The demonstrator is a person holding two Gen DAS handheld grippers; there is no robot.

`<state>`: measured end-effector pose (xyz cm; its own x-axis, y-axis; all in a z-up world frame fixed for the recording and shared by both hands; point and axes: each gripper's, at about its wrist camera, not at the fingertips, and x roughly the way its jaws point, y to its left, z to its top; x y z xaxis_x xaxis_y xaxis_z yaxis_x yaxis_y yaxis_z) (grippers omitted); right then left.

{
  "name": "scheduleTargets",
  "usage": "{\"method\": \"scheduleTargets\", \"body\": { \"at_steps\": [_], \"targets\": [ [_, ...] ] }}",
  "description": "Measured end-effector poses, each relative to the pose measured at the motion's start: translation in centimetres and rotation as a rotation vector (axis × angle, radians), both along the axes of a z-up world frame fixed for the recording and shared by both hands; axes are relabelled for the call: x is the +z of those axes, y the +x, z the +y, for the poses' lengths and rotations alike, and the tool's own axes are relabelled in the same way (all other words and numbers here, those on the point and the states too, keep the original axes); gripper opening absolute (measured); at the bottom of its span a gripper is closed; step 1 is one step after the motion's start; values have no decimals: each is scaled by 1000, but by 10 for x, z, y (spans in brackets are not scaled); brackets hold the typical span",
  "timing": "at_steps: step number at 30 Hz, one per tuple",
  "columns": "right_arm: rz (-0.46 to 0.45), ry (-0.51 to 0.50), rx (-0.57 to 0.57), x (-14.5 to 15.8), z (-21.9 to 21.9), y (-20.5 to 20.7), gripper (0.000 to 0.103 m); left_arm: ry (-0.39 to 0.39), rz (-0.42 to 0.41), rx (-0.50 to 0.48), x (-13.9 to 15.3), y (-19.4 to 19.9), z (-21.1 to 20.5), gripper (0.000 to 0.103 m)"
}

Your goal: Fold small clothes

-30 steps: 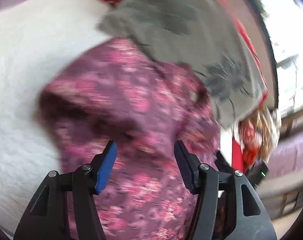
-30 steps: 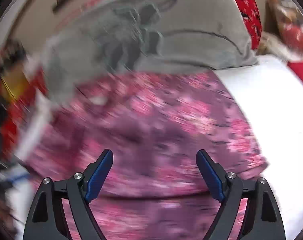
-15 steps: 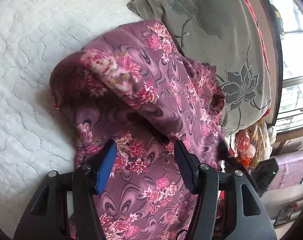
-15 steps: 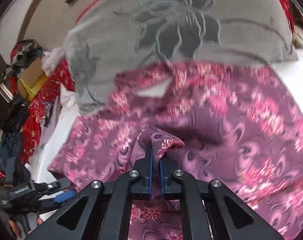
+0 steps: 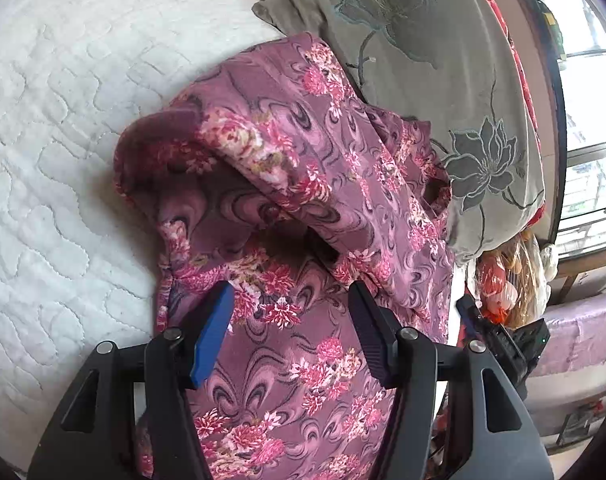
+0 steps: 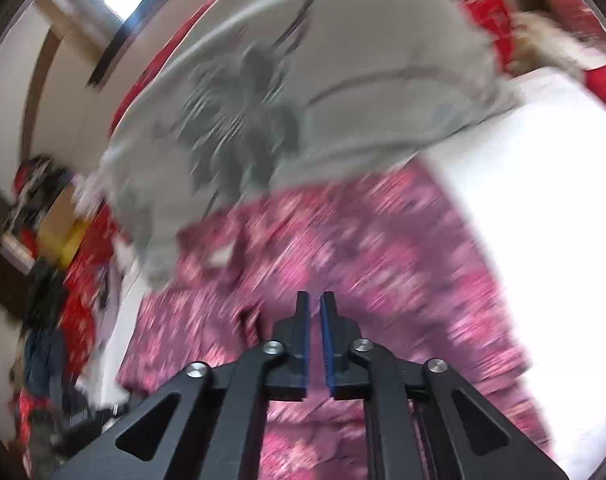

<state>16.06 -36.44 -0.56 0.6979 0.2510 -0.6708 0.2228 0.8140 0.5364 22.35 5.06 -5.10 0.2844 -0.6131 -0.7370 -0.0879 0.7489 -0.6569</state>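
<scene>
Your left gripper [image 5: 289, 320] has its jaws apart, and the purple flowered garment [image 5: 303, 184] lies under and between them, but the pads do not press on the cloth. The garment rests on the white quilted mattress [image 5: 63, 140], with its far end touching the grey pillow [image 5: 443, 80] that has a flower pattern. One part of the garment is folded over on itself and makes a raised hump just beyond your left fingers [image 5: 213, 330]. The bare mattress lies to the left of the cloth in this view. Your right gripper [image 6: 315, 320] has its jaws near to each other with only a thin gap, and they are opening at this moment; nothing is between them. In the right view, which is blurred, the garment [image 6: 343, 260] spreads below and past the jaws, the pillow [image 6: 323, 80] is behind it, and the white mattress [image 6: 543, 220] is on the right side. A pile of red and dark clothes [image 6: 51, 280] lies at the left edge of this view.
</scene>
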Motion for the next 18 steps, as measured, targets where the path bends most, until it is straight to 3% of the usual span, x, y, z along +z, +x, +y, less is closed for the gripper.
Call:
{"method": "scheduleTargets", "body": {
  "at_steps": [1,3,6,8,9,10,13,18],
  "targets": [
    [8,1,23,-3,11,3,43,4,0,-1,0,0,-1,58],
    [28,3,73,-14,39,13,63,12,-1,-4,1,1,-2,58],
    [53,-74,133,-26,76,29,63,8,13,4,0,3,-2,58],
    [47,-160,173,-26,100,39,42,2,21,4,0,4,-1,58],
    [30,-189,203,-20,107,41,5,-3,23,2,0,5,-1,58],
    [32,-188,224,-15,110,41,5,-6,24,1,0,5,-1,58],
    [-88,-211,219,20,99,28,4,-20,28,6,-1,5,1,58],
    [-140,-259,122,55,47,8,4,-20,31,7,1,0,2,58]
  ]
}}
